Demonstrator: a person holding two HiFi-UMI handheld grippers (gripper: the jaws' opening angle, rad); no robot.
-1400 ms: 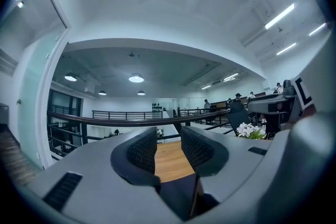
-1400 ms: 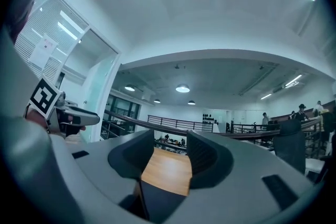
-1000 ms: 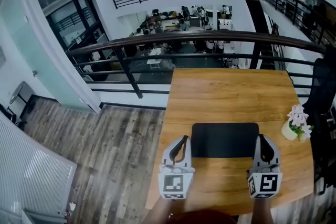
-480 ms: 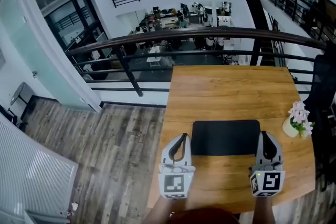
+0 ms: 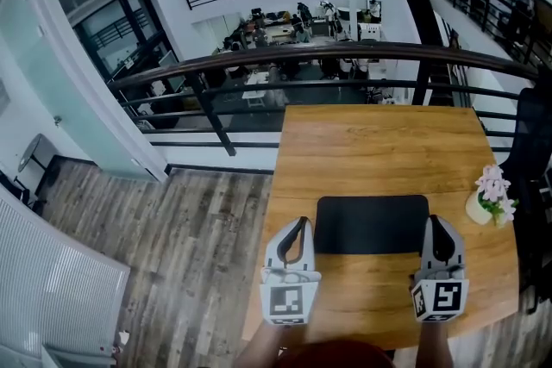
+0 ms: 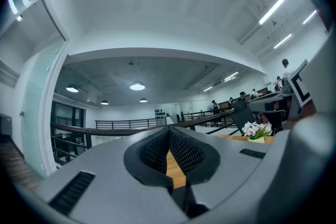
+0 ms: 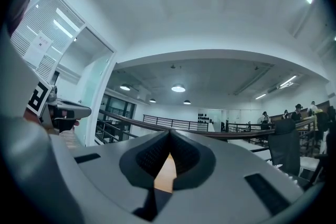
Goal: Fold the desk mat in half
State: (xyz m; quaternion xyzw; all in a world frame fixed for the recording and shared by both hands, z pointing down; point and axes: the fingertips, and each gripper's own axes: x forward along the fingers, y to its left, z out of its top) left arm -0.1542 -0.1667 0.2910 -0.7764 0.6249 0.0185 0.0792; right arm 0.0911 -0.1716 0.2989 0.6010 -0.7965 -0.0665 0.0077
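Looking down on the wooden worktop [image 5: 373, 152], we've got the black desk mat [image 5: 371, 224] lying flat as one dark rectangle, close to the near edge and roughly midway between the side edges. We hold the left gripper [image 5: 300, 226] just beside the mat's left short edge and the right gripper [image 5: 434, 225] just beside its right short edge, both pointing toward the far edge. Whether either tip touches the mat, we can't tell from here. In the left gripper view the jaws [image 6: 168, 131] are closed tip to tip with nothing caught between them. It's the same on the right [image 7: 169, 137]: pressed together, empty. A small pot of pale flowers [image 5: 488, 199] sits by the worktop's right edge, apart from the mat. A dark railing [image 5: 345, 56] runs beyond the far edge.
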